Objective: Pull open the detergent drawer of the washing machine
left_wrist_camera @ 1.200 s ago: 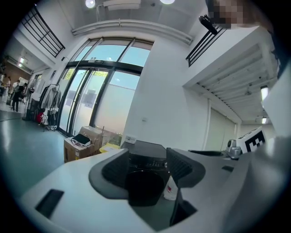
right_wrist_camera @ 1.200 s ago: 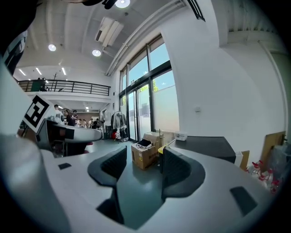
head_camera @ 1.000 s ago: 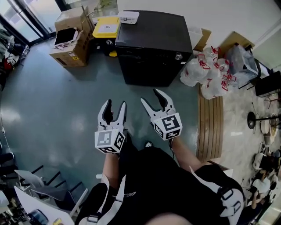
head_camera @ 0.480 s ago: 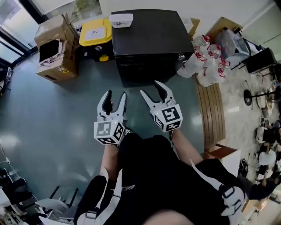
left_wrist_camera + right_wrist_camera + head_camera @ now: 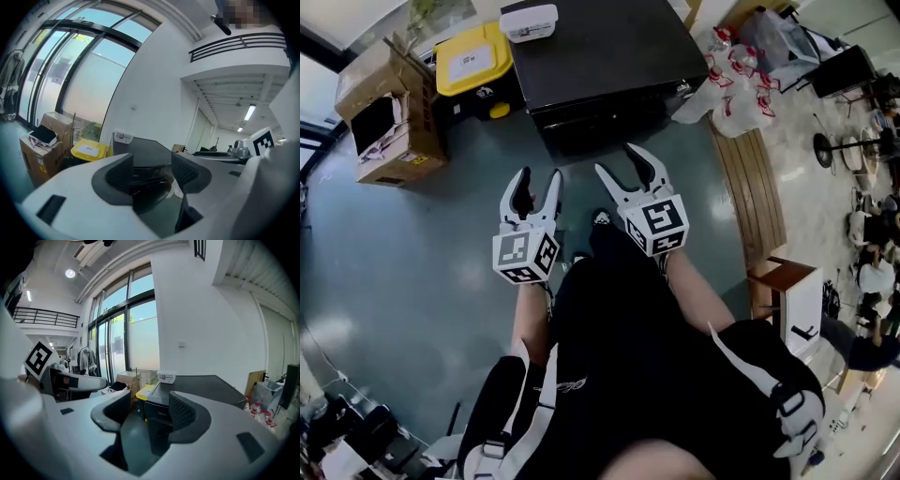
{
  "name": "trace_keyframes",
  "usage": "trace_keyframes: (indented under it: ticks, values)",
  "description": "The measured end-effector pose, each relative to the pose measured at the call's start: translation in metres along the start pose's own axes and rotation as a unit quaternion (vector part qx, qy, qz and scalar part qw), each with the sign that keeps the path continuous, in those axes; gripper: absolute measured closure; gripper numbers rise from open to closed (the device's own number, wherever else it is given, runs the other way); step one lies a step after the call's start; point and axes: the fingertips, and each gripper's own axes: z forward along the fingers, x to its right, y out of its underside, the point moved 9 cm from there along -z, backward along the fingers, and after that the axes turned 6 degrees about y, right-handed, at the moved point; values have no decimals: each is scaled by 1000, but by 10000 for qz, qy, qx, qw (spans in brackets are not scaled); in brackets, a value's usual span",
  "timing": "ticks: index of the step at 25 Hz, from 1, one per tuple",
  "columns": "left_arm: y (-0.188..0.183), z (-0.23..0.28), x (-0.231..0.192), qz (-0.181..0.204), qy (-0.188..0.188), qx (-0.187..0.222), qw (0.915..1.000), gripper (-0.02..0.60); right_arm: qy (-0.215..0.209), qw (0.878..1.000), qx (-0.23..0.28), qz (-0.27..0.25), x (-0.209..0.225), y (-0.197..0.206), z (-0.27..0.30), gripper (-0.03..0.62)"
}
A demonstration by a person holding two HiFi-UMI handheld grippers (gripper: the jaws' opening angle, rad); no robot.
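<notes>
Detergent drawer first: it cannot be picked out as a separate part in any view. By my judgement it sits in the top strip of the front of the washing machine (image 5: 600, 52), a black box against the far wall, and nothing there looks pulled out.

The left gripper (image 5: 538, 183) and right gripper (image 5: 614, 159) are held side by side in front of the person, pointing at the machine's front but well short of it. That fits an approach, with the reach not yet made. Both have their jaws spread wide and grip nothing. Each gripper view shows only the distant machine and bare floor (image 5: 412, 244) in the gap. Wide jaws make sense here, ready to go round a drawer front or handle.

Counted: one washing machine and two grippers. One small white box (image 5: 530, 21) lies on the machine's top near its back left corner. One yellow-lidded bin (image 5: 472, 61) stands just left of the machine. Beyond it are cardboard boxes (image 5: 384, 112), two as far as I can tell, one of them open. A heap of white bags (image 5: 741, 75) lies to the right, at least three. One slatted wooden board (image 5: 750, 197) lies on the floor beside them.
</notes>
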Motion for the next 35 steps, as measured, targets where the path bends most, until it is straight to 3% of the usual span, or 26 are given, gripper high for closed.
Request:
trace_keyframes:
  ticks: [13, 23, 35]
  values:
    - [7, 104, -55, -112, -64, -720, 9973, 322, -119, 9992, -174, 330, 58, -3, 96, 339]
    - [43, 157, -80, -218, -321, -1048, 9937, 322, -137, 9968, -597, 506, 102, 38, 139, 338]
    - [81, 184, -132, -411, -478, -1599, 9851, 322, -91, 9905, -1251, 557, 105, 87, 196, 329]
